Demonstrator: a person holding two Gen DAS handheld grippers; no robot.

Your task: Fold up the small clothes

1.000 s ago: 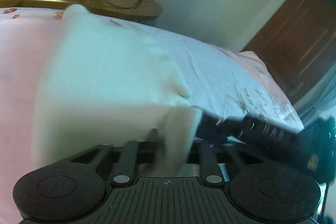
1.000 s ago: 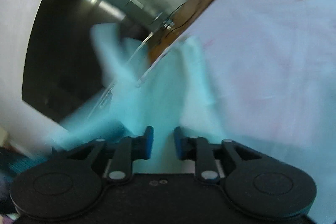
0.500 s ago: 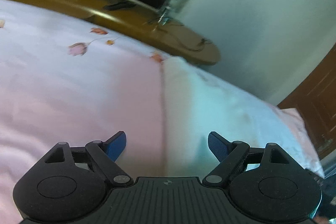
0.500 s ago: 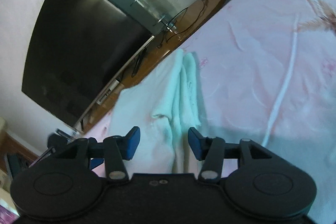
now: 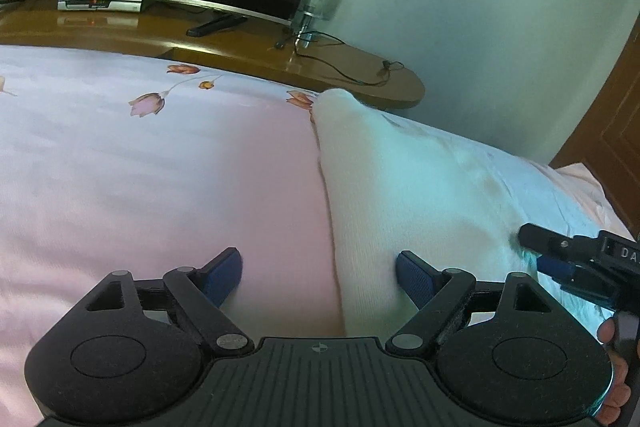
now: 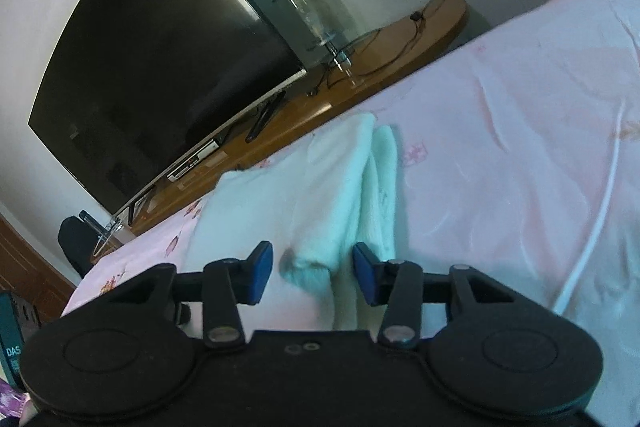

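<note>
One pale garment (image 5: 404, 195) on pink bedsheet (image 5: 160, 167), long axis running from the grippers toward the wooden TV bench (image 5: 248, 47) | left gripper (image 5: 320, 277): jaws wide, just opened, straddling garment's left edge, gripping nothing | right gripper (image 6: 313, 271): jaws half-parted, just narrowing, cloth fold between, unpinched

left hand-held gripper (image 5: 320, 277): jaws wide, just opened, empty | white garment (image 5: 400, 187): flat on pink bedsheet (image 5: 160, 179)
</note>
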